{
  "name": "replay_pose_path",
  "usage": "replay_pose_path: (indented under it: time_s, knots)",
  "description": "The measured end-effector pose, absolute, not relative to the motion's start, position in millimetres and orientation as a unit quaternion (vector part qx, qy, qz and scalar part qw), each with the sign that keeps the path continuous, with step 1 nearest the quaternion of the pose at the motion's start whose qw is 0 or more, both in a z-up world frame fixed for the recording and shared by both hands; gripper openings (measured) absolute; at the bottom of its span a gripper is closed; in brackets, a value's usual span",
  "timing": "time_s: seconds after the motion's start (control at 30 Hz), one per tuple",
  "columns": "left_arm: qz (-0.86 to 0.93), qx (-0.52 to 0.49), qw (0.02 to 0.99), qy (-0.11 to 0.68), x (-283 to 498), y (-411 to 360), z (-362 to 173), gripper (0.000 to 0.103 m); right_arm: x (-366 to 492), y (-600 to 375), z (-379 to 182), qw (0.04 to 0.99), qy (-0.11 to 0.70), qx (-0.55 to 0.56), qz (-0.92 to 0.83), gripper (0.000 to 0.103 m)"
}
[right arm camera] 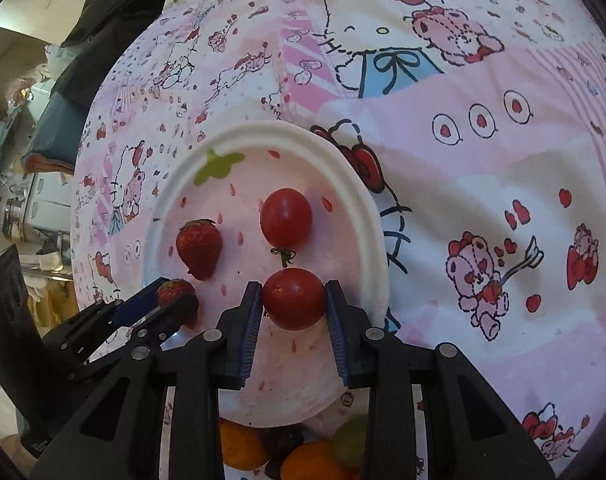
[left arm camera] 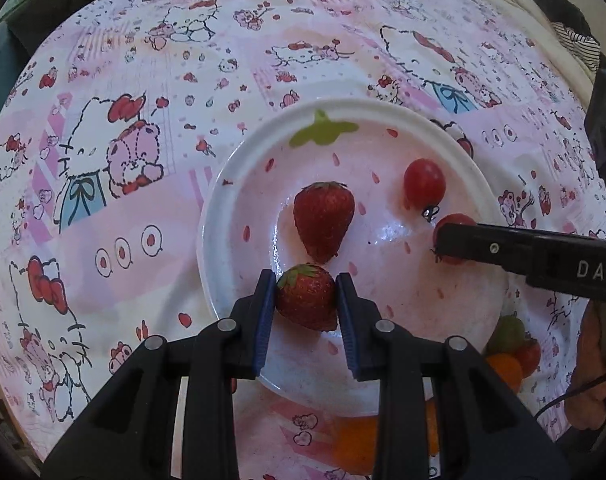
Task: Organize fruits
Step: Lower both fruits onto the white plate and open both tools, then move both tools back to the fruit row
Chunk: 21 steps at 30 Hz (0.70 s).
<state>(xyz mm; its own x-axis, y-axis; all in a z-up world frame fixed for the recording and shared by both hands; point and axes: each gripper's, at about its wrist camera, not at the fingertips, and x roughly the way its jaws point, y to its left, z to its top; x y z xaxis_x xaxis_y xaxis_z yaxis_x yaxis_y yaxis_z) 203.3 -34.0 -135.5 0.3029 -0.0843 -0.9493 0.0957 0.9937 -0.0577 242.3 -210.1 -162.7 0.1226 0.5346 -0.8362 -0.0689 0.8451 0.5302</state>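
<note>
Left gripper point(left arm camera: 306, 300) is clamping a bumpy strawberry point(left arm camera: 307, 300) at the plate's point(left arm camera: 383, 110) 6 o'clock. Right gripper point(right arm camera: 294, 304) is pinching a smooth round tomato point(right arm camera: 294, 300), half hidden in the left view. Fruit pile point(right arm camera: 303, 456) below the rim is being cut off, blurry, on the patterned tabletop point(right arm camera: 483, 160).

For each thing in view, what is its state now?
Left hand-held gripper: shut on a strawberry.
Right hand-held gripper: shut on a tomato.
Second strawberry: loose, lying on the plate.
Second tomato: loose on the plate.
Plate: flat on the tablecloth.
</note>
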Motion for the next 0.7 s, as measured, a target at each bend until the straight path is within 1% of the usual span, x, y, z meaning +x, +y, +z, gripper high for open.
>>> replay_pose_path:
  time_s: [0.1, 0.17, 0.2, 0.23, 0.27, 0.3, 0.33, 0.37, 0.43, 0.7]
  knots:
    - [-0.059, 0.003, 0.803, 0.593, 204.0, -34.7, -138.7, 0.027, 242.6, -207.5, -162.8, 0.726, 0.63, 0.183, 0.207, 0.036]
    - [-0.062, 0.006, 0.802, 0.594, 203.2, -36.3, -140.2, 0.032, 242.9, -206.0, -164.2, 0.723, 0.632, 0.184, 0.209, 0.036]
    - [-0.068, 0.005, 0.802, 0.593, 202.9, -37.1, -140.5, 0.038, 242.9, -205.1, -164.9, 0.721, 0.634, 0.184, 0.211, 0.036]
    - [-0.077, 0.003, 0.801, 0.593, 202.9, -38.5, -140.5, 0.048, 242.9, -204.8, -165.5, 0.718, 0.637, 0.184, 0.212, 0.036]
    - [-0.084, 0.003, 0.8, 0.594, 202.7, -40.4, -140.1, 0.052, 242.7, -204.2, -165.8, 0.717, 0.638, 0.183, 0.212, 0.04]
    - [-0.086, 0.004, 0.8, 0.594, 202.5, -41.8, -139.2, 0.06, 242.3, -203.5, -165.2, 0.716, 0.636, 0.188, 0.217, 0.044]
    - [-0.086, 0.007, 0.801, 0.592, 201.9, -43.7, -137.8, 0.065, 242.1, -203.6, -163.5, 0.717, 0.632, 0.194, 0.22, 0.053]
    - [-0.084, 0.01, 0.803, 0.59, 201.0, -44.6, -136.4, 0.066, 242.1, -203.6, -161.1, 0.718, 0.628, 0.2, 0.223, 0.064]
    - [-0.079, 0.011, 0.806, 0.586, 199.4, -44.2, -133.4, 0.068, 241.9, -203.3, -155.6, 0.721, 0.621, 0.205, 0.229, 0.07]
    - [-0.067, -0.024, 0.817, 0.572, 196.0, -29.2, -112.8, 0.068, 244.1, -213.0, -133.1, 0.741, 0.595, 0.214, 0.226, 0.071]
